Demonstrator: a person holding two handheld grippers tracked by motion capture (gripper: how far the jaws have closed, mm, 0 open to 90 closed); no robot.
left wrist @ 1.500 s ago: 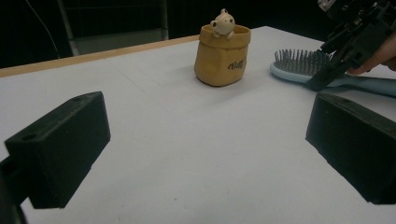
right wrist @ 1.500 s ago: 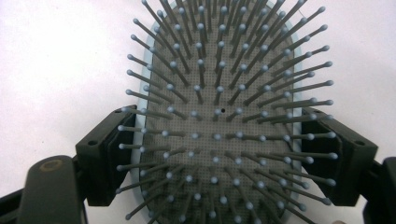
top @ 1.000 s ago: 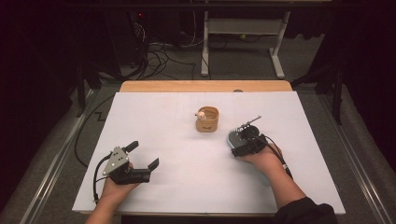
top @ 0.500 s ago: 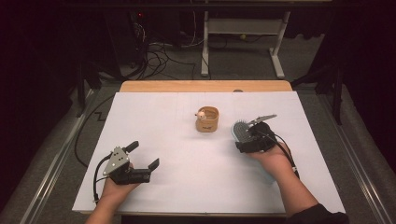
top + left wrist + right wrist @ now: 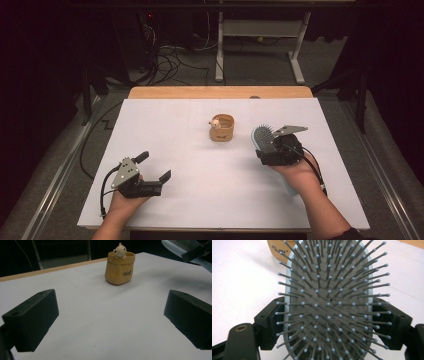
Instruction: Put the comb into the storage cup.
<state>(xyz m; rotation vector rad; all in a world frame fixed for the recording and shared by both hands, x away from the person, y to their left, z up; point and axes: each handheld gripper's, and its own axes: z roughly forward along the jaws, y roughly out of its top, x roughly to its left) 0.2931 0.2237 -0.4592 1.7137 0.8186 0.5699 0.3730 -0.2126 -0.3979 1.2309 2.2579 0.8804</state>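
Clamping the pale blue oval hairbrush with grey ball-tipped bristles (image 5: 329, 302) across its width, the right gripper (image 5: 276, 150) holds it above the white table sheet (image 5: 190, 150), right of centre in the high view. In the right gripper view the two black jaws press against the brush's blue rim on either side, near the lower half of the head, and the bristles point toward that camera (the grey cushion shows a small vent hole near its middle). The jaws stand fairly wide because the brush head is broad. In the high view the brush head rises from the gripper toward the far side of the table, and part of its pale handle shows below the person's right hand (image 5: 295, 172).

Just beyond and to the left of the brush stands the small tan sack-shaped holder with a cream animal figure on its rim (image 5: 221, 127), near the middle of the sheet; it stands apart from the brush. The left gripper view shows it upright, with dark lettering on its side.

The left gripper (image 5: 150, 172) rests low at the near left part of the sheet, well apart from both things. Its black jaws are spread wide with nothing but bare sheet between them.
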